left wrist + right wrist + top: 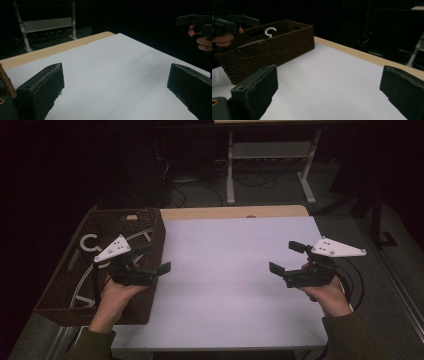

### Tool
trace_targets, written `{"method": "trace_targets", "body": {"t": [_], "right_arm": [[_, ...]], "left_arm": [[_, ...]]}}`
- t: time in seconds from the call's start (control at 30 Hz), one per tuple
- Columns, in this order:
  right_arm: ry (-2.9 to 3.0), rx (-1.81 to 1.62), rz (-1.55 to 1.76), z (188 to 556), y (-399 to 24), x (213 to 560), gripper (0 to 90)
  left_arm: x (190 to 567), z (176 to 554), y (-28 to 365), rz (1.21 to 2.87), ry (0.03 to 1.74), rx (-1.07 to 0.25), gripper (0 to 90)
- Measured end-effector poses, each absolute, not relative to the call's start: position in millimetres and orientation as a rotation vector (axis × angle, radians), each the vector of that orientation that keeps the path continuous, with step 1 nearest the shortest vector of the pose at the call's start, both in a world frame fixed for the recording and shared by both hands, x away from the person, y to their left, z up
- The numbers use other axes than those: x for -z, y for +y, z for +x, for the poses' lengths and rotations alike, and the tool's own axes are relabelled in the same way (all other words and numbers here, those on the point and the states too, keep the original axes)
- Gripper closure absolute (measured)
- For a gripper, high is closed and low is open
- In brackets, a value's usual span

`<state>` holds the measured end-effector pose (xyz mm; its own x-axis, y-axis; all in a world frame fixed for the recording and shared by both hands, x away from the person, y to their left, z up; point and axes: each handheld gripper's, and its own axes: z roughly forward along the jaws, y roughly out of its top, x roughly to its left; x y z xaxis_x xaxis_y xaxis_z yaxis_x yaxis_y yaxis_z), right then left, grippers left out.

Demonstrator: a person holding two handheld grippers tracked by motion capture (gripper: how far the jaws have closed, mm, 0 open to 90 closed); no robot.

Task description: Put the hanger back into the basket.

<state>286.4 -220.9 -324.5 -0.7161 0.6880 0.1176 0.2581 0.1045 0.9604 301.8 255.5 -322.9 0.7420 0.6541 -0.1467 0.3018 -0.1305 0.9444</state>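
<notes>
At the counter's left edge I see a dark woven basket (150, 232), its long side running front to back, partly overhanging the white sheet's left border. Inside it lie white hangers (90, 242); one hook curls up near the far end, and it also shows from the right gripper view (270, 32). My left claw (157, 257) hangs over the basket's near right wall, held in the left hand (117, 292), its jaws spread wide and pinching nothing; a grey plate sits on top of it. In the left gripper view both jaws frame bare white surface.

The white sheet (225, 270) covers almost the whole counter (235, 212), leaving a strip of pale wood along the far edge. Nothing rests on the sheet itself.

Over the right edge my right claw (285, 257) is held in the right hand (327, 295), jaws likewise spread wide and empty, pointing toward the basket. A cable loops beside it off the counter's right side.

Beyond the far edge the room is very dark: grey floor, tangled cables, and the white legs of a stand (270, 165).
</notes>
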Motion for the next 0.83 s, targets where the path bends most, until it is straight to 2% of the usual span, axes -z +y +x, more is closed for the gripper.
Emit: {"method": "trace_targets", "body": {"t": [0.83], "right_arm": [[1.948,-1.725,0.886,282.2,-229.7,315.4,1.0]], "left_arm": [[327.3,298.6,255.1,1.695,0.715,-0.368,0.8]]}}
